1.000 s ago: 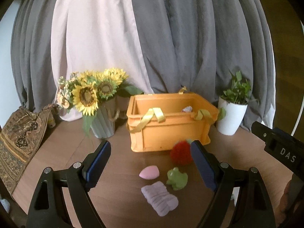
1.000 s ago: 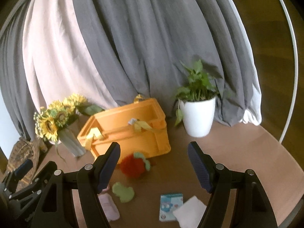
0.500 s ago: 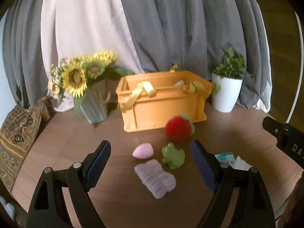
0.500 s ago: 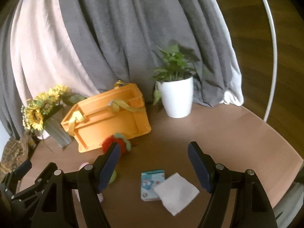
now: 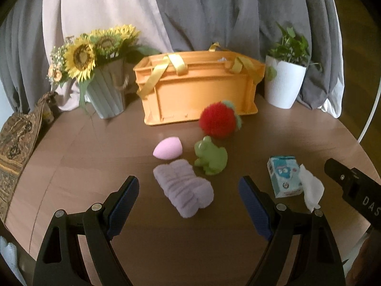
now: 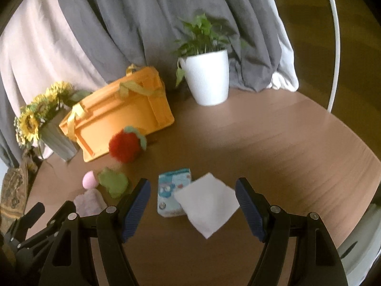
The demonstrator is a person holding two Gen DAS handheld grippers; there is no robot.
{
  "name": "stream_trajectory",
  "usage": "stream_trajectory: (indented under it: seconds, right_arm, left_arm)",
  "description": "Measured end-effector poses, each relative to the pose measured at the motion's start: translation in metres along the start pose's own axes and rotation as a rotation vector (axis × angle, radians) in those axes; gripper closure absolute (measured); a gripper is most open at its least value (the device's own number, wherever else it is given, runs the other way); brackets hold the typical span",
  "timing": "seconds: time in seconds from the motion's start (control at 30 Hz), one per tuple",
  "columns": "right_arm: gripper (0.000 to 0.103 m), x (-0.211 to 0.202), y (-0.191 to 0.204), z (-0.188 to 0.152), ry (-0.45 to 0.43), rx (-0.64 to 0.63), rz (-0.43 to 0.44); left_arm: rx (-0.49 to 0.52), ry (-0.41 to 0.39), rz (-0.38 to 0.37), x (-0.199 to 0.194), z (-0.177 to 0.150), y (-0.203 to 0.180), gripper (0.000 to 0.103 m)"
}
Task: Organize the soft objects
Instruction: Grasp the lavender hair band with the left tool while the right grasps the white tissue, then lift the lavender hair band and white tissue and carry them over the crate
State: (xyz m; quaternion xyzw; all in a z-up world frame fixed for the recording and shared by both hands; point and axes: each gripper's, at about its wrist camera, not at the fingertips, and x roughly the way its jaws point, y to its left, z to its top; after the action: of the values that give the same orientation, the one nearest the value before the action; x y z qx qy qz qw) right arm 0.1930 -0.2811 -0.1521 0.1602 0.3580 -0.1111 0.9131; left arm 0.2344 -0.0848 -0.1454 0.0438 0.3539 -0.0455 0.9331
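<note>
I have brought both tools lower than a second ago. My left tool (image 5: 188, 197) gapes over the purple cloth (image 5: 183, 190) on the desk (image 5: 95, 162); my right tool (image 6: 193, 200) gapes over the white tissue (image 6: 207, 202).

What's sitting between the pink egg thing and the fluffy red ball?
The green frog toy sits between the pink egg-shaped sponge and the fluffy red ball. The left wrist view shows it best.
</note>
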Motion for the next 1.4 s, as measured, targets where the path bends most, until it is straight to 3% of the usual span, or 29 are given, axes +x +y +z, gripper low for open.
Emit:
stream_trajectory:
  seconds: [0.57,0.87,1.1,1.17,1.23,1.4]
  right_arm:
    - [0.030,0.046,0.003,-0.029,0.165,-0.117,-0.034]
    - [0.049,0.060,0.002,-0.037,0.199,-0.143,-0.022]
    - [0.061,0.062,-0.002,-0.038,0.216,-0.145,-0.032]
    - [0.066,0.062,-0.003,-0.038,0.212,-0.140,-0.035]
    - [0.072,0.062,-0.005,-0.037,0.209,-0.138,-0.035]
    - [0.087,0.061,-0.008,-0.036,0.214,-0.129,-0.026]
  left_arm:
    - [-0.082,0.072,0.035,0.038,-0.016,-0.002,0.017]
    - [-0.107,0.078,0.053,0.051,-0.019,-0.005,0.018]
    - [-0.101,0.096,0.034,0.061,-0.018,-0.011,0.034]
    - [-0.089,0.100,0.034,0.064,-0.019,-0.013,0.042]
    - [-0.082,0.107,0.021,0.066,-0.019,-0.015,0.056]
    - [-0.065,0.114,-0.007,0.067,-0.020,-0.019,0.070]
